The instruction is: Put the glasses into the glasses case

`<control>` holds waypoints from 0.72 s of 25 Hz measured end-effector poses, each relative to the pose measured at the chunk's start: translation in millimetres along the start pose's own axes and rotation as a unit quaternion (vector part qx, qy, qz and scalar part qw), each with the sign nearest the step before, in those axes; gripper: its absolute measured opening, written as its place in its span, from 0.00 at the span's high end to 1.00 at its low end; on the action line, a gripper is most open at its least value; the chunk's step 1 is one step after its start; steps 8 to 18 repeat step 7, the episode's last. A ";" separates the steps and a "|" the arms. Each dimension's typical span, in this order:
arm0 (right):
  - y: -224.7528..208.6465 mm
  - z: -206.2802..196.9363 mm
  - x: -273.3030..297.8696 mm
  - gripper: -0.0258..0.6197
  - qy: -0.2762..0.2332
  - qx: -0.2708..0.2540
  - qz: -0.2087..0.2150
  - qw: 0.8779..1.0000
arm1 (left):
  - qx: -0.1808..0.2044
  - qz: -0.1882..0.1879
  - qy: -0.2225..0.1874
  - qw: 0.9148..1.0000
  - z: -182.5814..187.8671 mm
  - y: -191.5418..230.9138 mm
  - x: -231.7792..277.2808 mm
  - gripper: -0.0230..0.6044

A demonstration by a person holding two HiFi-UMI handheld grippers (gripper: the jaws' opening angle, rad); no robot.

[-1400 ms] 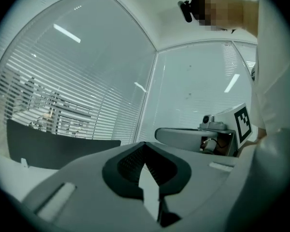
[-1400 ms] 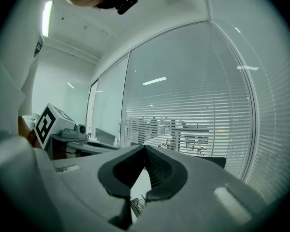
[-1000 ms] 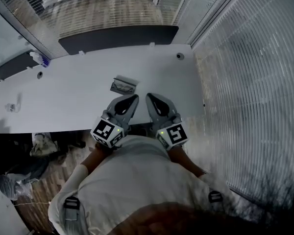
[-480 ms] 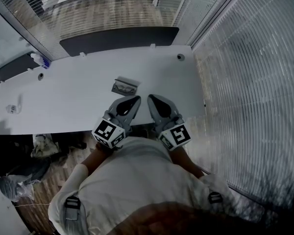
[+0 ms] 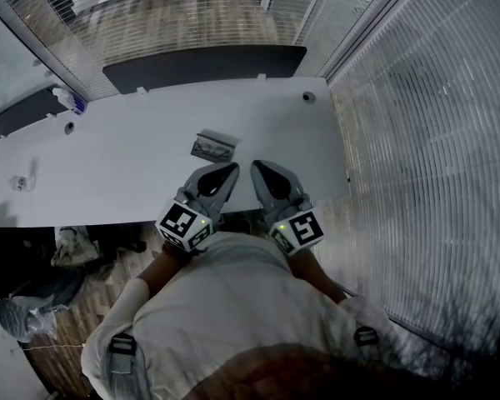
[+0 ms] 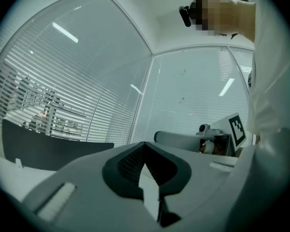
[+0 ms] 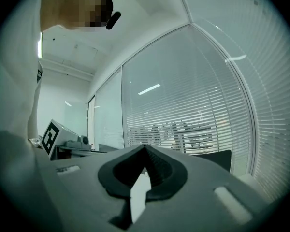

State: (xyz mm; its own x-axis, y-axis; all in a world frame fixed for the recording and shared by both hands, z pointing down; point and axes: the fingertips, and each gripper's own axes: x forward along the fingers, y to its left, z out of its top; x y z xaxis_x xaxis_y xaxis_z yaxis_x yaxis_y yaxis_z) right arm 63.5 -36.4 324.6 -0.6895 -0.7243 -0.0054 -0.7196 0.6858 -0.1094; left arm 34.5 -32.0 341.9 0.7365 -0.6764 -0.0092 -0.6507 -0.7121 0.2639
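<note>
Biggest thing in head view is the blinds wall (image 5: 433, 157) filling the 3 o'clock side, w/ more glass and blinds across 12. Next the white tabletop (image 5: 133, 165), running from 9 to 2 o'clock, w/ a long dark panel (image 5: 200, 63) along its far edge at 12. The person's white-shirted torso (image 5: 225, 307) takes up 6 o'clock, both arms drawn in close. Left tool (image 5: 230, 170) and right tool (image 5: 257, 167) sit side by side at the tabletop's near edge, tips angled toward each other and pointing to 12, near each other but not touching. I read the left tool (image 6: 145, 144) as closed in its own view: jaw tips meet in a point, nothing between them, only blinds and glass ahead. Right tool (image 7: 145, 146) is the same, jaws together and empty; its view also catches the other tool's marker cube (image 7: 50, 135) at 9 o'clock. The glasses case (image 5: 212, 147) lies on the tabletop just past the left tool's tip, approx 11 o'clock from it, apart from both tools. It looks open, w/ a dark glasses-like outline on it, but it's too small for me to tell if the glasses are inside or on top. Smallest bits: a bottle (image 5: 67, 99) at the tabletop's 10 o'clock corner and a round grommet (image 5: 308, 97) at 1 o'clock.
</note>
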 end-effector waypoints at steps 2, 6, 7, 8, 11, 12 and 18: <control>-0.5 0.7 1.0 0.96 -0.001 0.001 0.001 1.000 | -0.002 0.000 -0.002 1.000 -0.9 0.8 -0.2 0.96; 0.8 1.2 1.0 0.96 0.000 0.000 0.001 1.000 | -0.005 -0.001 -0.003 1.000 -0.6 -0.1 -2.0 0.96; 1.2 1.2 0.8 0.96 0.000 -0.001 0.001 1.000 | -0.006 -0.001 -0.003 1.000 -0.4 -0.5 -2.4 0.96; 1.2 1.2 0.8 0.96 0.000 -0.001 0.001 1.000 | -0.006 -0.001 -0.003 1.000 -0.4 -0.5 -2.4 0.96; 1.2 1.2 0.8 0.96 0.000 -0.001 0.001 1.000 | -0.006 -0.001 -0.003 1.000 -0.4 -0.5 -2.4 0.96; 1.2 1.2 0.8 0.96 0.000 -0.001 0.001 1.000 | -0.006 -0.001 -0.003 1.000 -0.4 -0.5 -2.4 0.96; 1.2 1.2 0.8 0.96 0.000 -0.001 0.001 1.000 | -0.006 -0.001 -0.003 1.000 -0.4 -0.5 -2.4 0.96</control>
